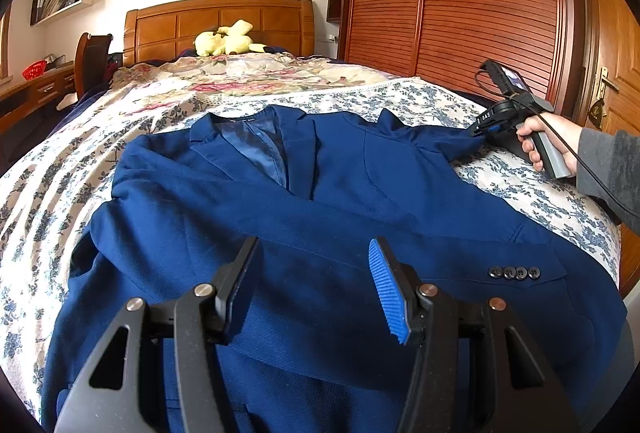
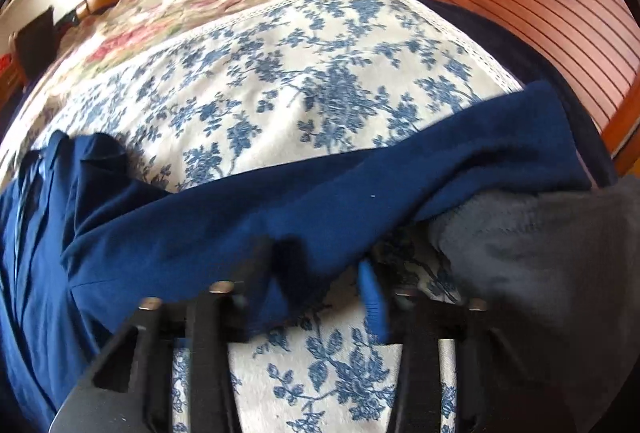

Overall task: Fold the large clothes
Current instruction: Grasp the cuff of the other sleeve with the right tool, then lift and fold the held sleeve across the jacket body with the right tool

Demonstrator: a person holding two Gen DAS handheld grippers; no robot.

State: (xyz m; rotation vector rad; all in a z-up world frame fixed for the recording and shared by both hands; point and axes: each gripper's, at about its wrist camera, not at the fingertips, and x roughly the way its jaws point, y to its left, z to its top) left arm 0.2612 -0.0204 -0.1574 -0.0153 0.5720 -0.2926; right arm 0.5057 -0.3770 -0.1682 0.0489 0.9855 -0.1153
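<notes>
The left gripper [image 1: 316,289] hovered, fingers spread, above the navy woven jacket [image 1: 304,217]; the right gripper [image 2: 316,293] angled downward, fingers pinching its sleeve [image 2: 360,193].

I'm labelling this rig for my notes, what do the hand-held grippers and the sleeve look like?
Both are black plastic with silver pivot screws. The left hand-held gripper has a ribbed blue pad. The right hand-held gripper carries a grey handle, black cable and white "DAS" mark. The sleeve is dark grey.

Navy blazer [image 1: 320,201] face-up on bed, lapels open, one sleeve across front.
</notes>
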